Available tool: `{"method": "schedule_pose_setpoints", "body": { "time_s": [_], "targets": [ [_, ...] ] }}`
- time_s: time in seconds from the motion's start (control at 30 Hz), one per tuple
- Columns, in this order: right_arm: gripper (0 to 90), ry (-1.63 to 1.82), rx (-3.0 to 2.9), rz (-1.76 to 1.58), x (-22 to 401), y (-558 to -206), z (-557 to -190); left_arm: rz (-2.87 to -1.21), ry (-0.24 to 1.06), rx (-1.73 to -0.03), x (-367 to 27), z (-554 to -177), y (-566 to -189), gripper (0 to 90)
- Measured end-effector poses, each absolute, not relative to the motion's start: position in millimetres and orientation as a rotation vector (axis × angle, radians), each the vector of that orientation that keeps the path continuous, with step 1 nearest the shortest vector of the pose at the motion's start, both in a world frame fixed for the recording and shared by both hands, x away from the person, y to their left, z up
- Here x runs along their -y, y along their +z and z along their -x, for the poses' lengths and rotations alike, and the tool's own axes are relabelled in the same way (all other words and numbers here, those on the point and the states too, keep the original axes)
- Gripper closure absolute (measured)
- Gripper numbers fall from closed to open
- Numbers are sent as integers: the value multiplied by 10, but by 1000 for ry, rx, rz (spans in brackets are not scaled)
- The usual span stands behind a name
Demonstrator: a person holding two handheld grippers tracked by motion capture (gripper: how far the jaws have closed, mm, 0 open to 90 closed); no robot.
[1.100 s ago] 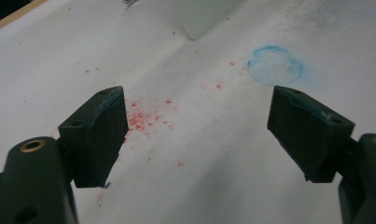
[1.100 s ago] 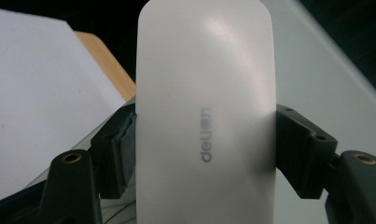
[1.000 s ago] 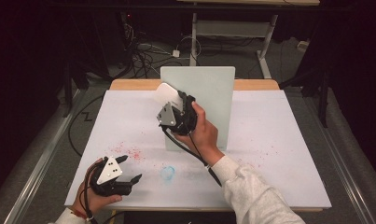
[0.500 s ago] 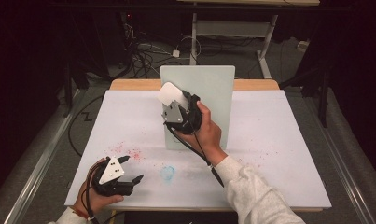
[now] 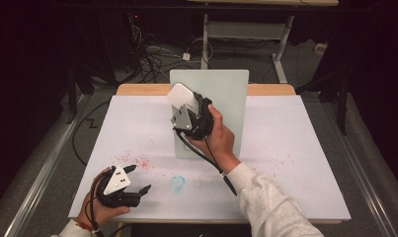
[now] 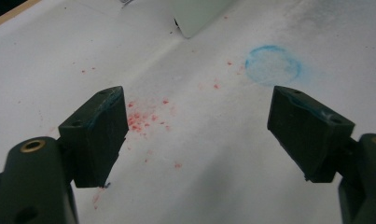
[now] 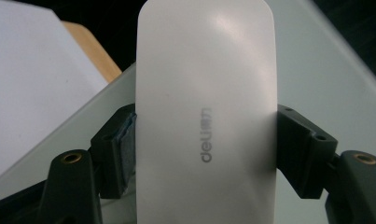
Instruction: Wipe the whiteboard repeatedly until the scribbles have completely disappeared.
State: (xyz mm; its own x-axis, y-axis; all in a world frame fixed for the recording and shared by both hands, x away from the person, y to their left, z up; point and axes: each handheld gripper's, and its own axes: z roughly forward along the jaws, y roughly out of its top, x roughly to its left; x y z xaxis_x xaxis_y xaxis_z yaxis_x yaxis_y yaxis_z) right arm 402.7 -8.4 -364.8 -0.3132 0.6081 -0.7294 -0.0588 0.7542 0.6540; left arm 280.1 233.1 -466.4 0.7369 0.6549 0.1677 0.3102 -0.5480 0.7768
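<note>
Black gripper [image 5: 131, 179] with grey dotted plate; light grey sleeve [image 5: 270, 202].

1. My right gripper [image 7: 206, 154] has black jaws, clamped on a white eraser [image 7: 206, 107] with grey "deli" lettering.
2. Behind the eraser stands a pale grey-green board [image 5: 226, 98].
3. My left gripper [image 6: 197, 135] is black too, with blue smears on the jaw pads and brass-coloured screw holes; a grey plate with black dots sits on top of it.
4. The table [image 5: 295, 163] is white, with a tan wooden edge at the back.
5. Red specks [image 6: 146, 121] are scattered over the white.
6. A smudged blue ring [image 6: 273, 65] marks it as well.
7. My sleeve [image 5: 270, 207] is light grey.
</note>
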Motion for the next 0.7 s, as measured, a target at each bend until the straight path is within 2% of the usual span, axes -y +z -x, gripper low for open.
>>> {"method": "schedule_pose_setpoints", "body": {
  "time_s": [0.27, 0.43, 0.53, 0.7],
  "targets": [
    [307, 642, -1829, -372, 237, -4132, -3833, -2178, 575, -723, -2307, -2800, -4668, 195],
    [307, 627, -1858, -370, 318, -4270, -3770, -2182, 573, -724, -2284, -2815, -4672, 195],
    [307, 632, -1881, -363, 346, -4241, -3779, -2182, 571, -723, -2278, -2823, -4674, 195],
    [307, 662, -1854, -404, 355, -4002, -3874, -2181, 566, -727, -2279, -2832, -4678, 195]
  ]
}}
